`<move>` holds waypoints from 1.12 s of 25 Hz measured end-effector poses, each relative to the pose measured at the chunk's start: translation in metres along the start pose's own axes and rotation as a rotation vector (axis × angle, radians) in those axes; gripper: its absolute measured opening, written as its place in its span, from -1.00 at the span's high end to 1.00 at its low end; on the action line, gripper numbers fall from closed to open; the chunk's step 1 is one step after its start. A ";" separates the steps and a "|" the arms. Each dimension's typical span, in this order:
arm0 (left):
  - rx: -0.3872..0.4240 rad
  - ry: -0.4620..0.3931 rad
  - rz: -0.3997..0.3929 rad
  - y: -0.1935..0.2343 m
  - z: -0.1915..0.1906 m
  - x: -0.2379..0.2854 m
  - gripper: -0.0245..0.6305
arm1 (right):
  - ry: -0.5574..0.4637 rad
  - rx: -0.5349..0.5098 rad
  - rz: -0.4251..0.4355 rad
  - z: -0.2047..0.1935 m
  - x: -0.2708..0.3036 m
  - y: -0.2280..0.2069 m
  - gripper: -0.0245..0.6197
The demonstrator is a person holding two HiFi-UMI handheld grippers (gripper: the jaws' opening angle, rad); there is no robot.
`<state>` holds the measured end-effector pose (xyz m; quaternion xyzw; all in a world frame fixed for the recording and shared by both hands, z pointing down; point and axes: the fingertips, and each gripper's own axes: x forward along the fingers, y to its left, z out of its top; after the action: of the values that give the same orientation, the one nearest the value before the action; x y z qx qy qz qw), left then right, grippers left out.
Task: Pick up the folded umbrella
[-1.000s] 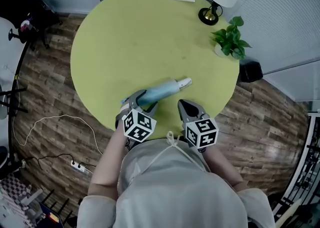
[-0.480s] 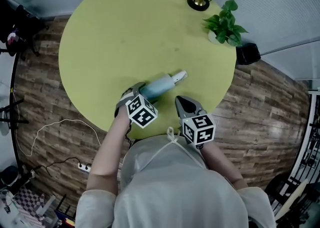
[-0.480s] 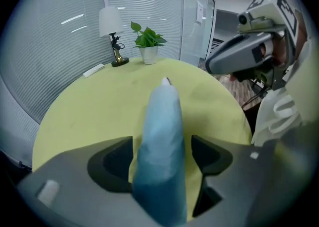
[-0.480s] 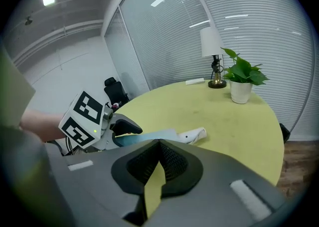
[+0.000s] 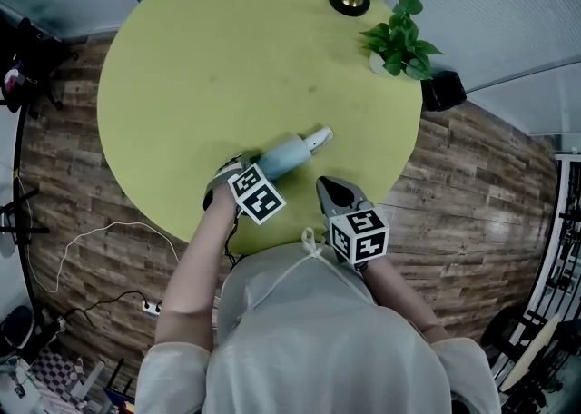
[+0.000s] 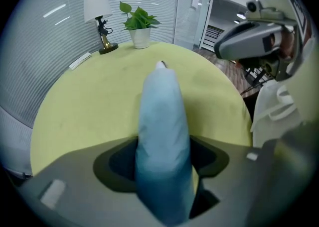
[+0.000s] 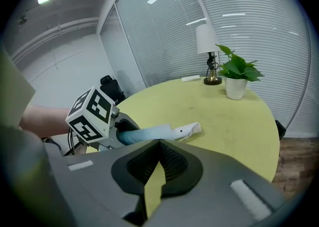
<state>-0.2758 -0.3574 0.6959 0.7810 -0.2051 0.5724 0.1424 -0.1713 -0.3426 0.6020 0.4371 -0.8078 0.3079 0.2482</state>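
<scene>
The umbrella (image 5: 289, 154) lies folded on the table (image 5: 200, 67) near the edge closest to me, with its pale handle (image 5: 320, 139) pointing away towards the plant (image 5: 398, 35) and its blue sleeve end towards my body. That lie is why I have the left gripper (image 5: 243, 174) tipped steeply down over the sleeve end: it comes at the bundle from above and straddles it crosswise, one jaw on each side. In the left gripper view the blue fabric fills almost the whole gap. The jaws have just been closing on it, yet a sliver of table shows beside the cloth on one side. So I judge the tongs apart and astride, not yet clamped, and the umbrella rests on the table. I chose the thick fabric part, I think, because it is soft and wide enough to seat in the pads, while the slim handle could roll out. The right gripper (image 5: 338, 194) hangs just beside it above the table edge, clear of the umbrella, its jaws drawn together to a thin slit with nothing in them. I keep it idle there so one hand does the lift
</scene>
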 end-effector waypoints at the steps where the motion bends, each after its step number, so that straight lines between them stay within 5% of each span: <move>1: 0.006 0.009 0.008 0.000 0.000 0.002 -0.01 | 0.002 0.000 0.001 -0.001 0.000 0.000 0.92; 9: -0.036 -0.013 -0.058 0.002 0.000 0.007 -0.05 | 0.007 -0.008 -0.001 -0.002 -0.001 0.003 0.92; 28: -0.143 -0.118 0.135 0.000 -0.006 -0.010 0.05 | -0.037 -0.084 -0.024 0.016 -0.020 0.006 0.92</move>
<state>-0.2837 -0.3533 0.6887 0.7856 -0.3055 0.5176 0.1466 -0.1682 -0.3406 0.5755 0.4416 -0.8191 0.2626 0.2552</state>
